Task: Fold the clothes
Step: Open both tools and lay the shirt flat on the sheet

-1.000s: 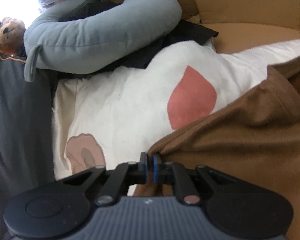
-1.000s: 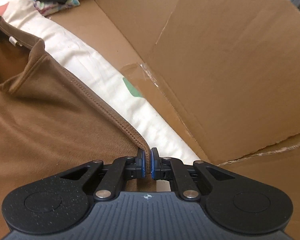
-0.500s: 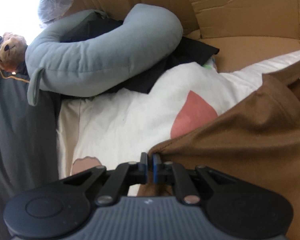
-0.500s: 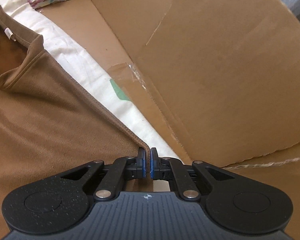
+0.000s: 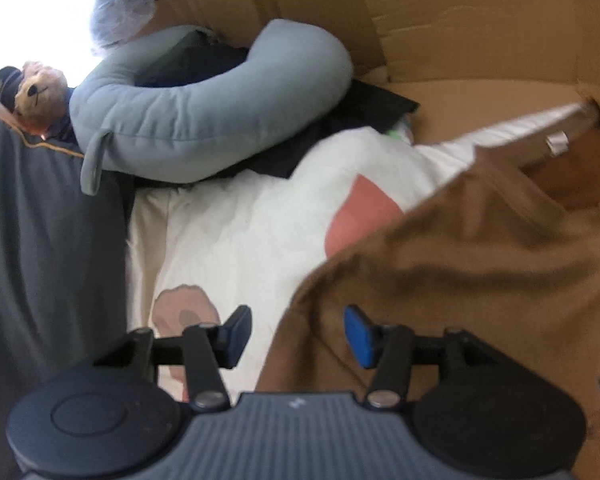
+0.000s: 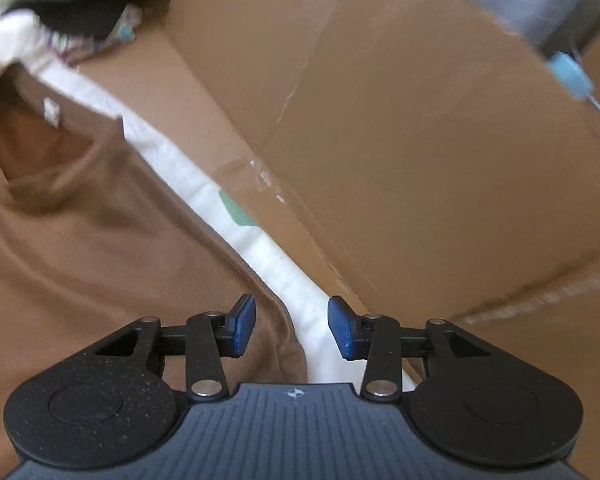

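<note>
Left gripper [image 5: 298, 336]: your jaws are spread wide and grip nothing. The brown cloth's edge lies in the gap between the blue pads [image 5: 358, 336].
Right gripper [image 6: 291, 327]: also spread apart, empty. The shirt's hem and a strip of white sheet show between the pads [image 6: 244, 322].
Brown T-shirt [image 5: 480, 272]: lies on the white sheet, filling the right half of your left view and the left half of your right view [image 6: 80, 248]. Neck opening faces away from you, with a small white label [image 5: 556, 145] inside the collar. Some print shows at the lower right edge in the left view, too blurred to read.
White sheet [image 5: 252, 232]: patterned with a red-pink patch [image 5: 360, 216] and a tan blotch [image 5: 184, 312]; a green patch [image 6: 236, 212] shows near its edge in the right view.
Cardboard [image 6: 400, 140]: big flattened panels rise beyond and to the right of the sheet; a taped seam runs along the fold.
Grey U-shaped pillow [image 5: 204, 120]: far left of the sheet, curled over dark clothing [image 5: 364, 108].
Teddy bear [image 5: 38, 92]: at the far left, beside the pillow, wearing a dark cap.
Grey fabric [image 5: 48, 240]: fills the left edge of the left view.
Focus: both views are motion-blurred.
</note>
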Tool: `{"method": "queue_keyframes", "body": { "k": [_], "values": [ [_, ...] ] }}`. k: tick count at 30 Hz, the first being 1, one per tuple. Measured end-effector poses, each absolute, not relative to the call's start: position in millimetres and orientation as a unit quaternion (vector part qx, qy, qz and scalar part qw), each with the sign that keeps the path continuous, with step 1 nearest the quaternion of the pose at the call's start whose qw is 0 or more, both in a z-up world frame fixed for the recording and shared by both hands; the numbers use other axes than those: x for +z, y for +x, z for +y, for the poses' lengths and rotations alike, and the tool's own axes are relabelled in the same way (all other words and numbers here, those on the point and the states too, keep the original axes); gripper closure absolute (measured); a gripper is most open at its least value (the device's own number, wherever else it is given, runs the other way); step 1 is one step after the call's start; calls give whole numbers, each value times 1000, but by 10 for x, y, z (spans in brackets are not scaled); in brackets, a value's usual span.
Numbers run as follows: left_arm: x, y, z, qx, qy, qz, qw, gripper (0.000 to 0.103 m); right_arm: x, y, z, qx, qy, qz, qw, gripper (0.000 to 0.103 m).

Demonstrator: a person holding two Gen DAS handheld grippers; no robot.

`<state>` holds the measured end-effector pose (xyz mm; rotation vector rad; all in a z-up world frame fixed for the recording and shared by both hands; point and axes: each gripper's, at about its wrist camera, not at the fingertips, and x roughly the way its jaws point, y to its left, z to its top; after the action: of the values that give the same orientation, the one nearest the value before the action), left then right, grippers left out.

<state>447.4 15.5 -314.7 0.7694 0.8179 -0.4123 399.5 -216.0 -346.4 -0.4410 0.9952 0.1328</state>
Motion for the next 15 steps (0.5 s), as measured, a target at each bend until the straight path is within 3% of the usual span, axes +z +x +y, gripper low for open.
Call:
{"method": "queue_keyframes", "body": {
  "k": [15],
  "values": [
    [-2746, 3703, 401, -210, 287, 403, 843, 48, -2847, 2935, -2337, 76, -133, 432, 889, 56]
  ]
}}
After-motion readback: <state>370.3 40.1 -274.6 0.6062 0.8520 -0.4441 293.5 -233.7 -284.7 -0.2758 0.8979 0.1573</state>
